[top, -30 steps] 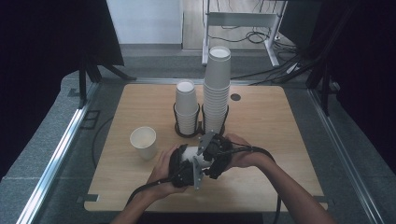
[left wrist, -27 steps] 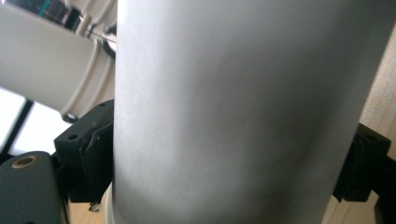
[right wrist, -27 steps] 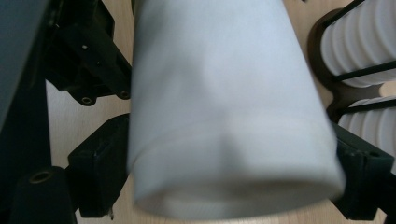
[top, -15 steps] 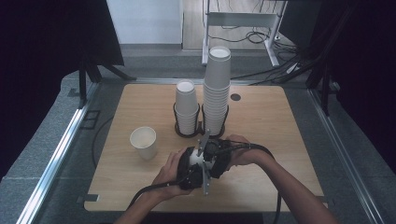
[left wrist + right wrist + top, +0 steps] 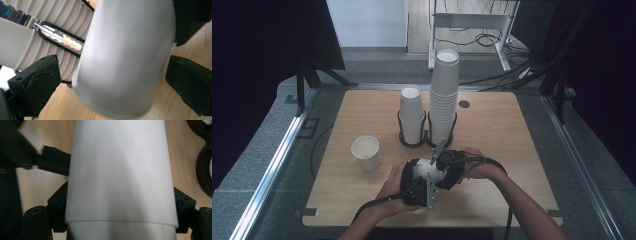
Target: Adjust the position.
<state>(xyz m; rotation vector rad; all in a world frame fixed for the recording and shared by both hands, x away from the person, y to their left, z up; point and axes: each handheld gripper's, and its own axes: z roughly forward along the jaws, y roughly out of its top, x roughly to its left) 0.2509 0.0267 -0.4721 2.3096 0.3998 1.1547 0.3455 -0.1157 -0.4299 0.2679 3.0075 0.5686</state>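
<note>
Both grippers have drawn a little nearer the lower edge of the table (image 5: 512, 130) since the earlier frames, staying pressed close together just below the centre of the high view. Between them sits a white paper cup (image 5: 430, 165), visible there only as a small pale patch amid the black housings. The left gripper (image 5: 416, 182) lies in the lower middle of that view, with the right gripper (image 5: 451, 167) just above and to its right, the two nearly touching. In the right gripper view the cup (image 5: 120, 172) fills the centre of the frame, and the black jaws press against its wall at left and right, so this gripper is clamped on the cup; a second rim line near the bottom of the frame suggests two nested cups, though I cannot tell for sure. In the left gripper view the cup (image 5: 125, 57) stands blurred between the jaws, which are spread wide and clear of it on both sides: released. Behind it, at the upper left of that frame, ribbed cup stacks sit in a black wire holder (image 5: 60, 41). In the high view, a short stack (image 5: 411, 112) and a tall stack (image 5: 444, 92) stand in their holders above centre, and a single cup (image 5: 366, 152) stands apart at centre left.
</note>
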